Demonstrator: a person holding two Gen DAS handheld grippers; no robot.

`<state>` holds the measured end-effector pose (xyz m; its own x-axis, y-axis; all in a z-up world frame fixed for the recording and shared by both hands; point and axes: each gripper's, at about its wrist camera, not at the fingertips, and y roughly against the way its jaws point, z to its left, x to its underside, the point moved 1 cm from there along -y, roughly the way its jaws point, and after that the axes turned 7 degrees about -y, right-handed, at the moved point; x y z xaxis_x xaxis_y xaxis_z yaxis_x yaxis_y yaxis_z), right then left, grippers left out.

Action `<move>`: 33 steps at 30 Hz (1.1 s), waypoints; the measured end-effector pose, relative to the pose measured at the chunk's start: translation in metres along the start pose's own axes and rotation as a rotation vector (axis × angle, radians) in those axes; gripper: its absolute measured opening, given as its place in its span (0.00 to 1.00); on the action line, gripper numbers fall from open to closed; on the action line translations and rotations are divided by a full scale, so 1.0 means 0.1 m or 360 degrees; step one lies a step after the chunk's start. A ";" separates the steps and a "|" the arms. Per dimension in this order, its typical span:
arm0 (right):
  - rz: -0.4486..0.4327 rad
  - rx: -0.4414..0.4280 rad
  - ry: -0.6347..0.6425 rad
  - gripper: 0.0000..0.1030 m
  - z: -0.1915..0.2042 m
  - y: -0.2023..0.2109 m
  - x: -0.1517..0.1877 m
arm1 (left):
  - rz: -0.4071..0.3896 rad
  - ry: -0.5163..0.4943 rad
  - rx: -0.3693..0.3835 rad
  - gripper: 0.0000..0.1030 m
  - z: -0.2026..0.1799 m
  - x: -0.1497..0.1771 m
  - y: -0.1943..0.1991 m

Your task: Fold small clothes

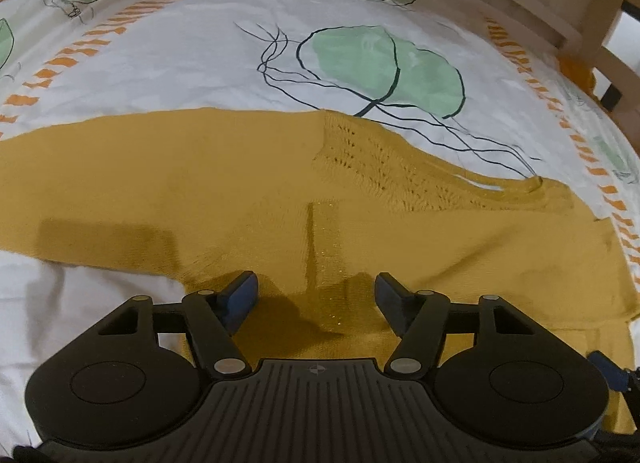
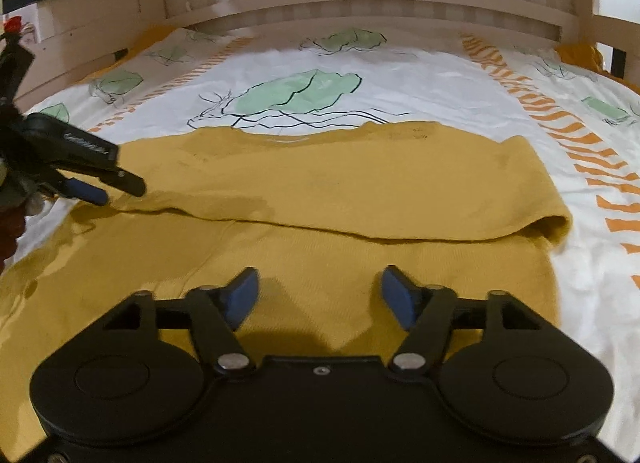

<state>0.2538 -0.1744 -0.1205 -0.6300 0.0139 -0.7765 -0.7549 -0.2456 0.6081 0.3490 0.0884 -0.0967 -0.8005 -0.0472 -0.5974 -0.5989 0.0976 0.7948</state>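
Observation:
A mustard-yellow knitted garment [image 1: 200, 183] lies flat on the bed, with an openwork lace panel [image 1: 372, 159] at its far right side. In the right wrist view one part of the garment [image 2: 360, 183] lies folded over the rest, its folded edge running across the middle. My left gripper [image 1: 316, 283] hovers just above the near part of the garment, open, with nothing between its blue pads. My right gripper [image 2: 320, 279] stands open over the near layer, also with nothing in it. The left gripper [image 2: 116, 187] shows at the left edge of the right wrist view, at the garment's left end.
The bedcover [image 2: 440, 83] is white with green leaf prints and orange stripes. A pale wooden bed frame [image 2: 360, 3] runs along the far side. A bit of yellow cloth [image 2: 580, 53] is bunched at the far right corner by the frame.

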 end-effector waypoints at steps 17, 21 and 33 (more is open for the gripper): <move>0.0087 -0.0056 -0.0057 0.90 0.14 0.02 -0.06 | -0.0329 -0.0209 -0.0171 0.04 -0.12 -0.22 0.34; 0.0093 -0.0062 -0.0049 0.90 0.18 0.01 -0.05 | -0.0267 -0.0226 -0.0185 0.04 -0.06 -0.29 0.30; 0.0137 -0.0089 -0.0136 0.93 0.11 -0.04 -0.05 | -0.0126 -0.0120 -0.0291 0.09 0.24 0.02 -0.07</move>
<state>0.2579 -0.1624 -0.1168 -0.7070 0.0724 -0.7035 -0.6876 -0.3030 0.6598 0.3521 0.1111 -0.1059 -0.7510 0.0278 -0.6597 -0.6593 -0.0860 0.7470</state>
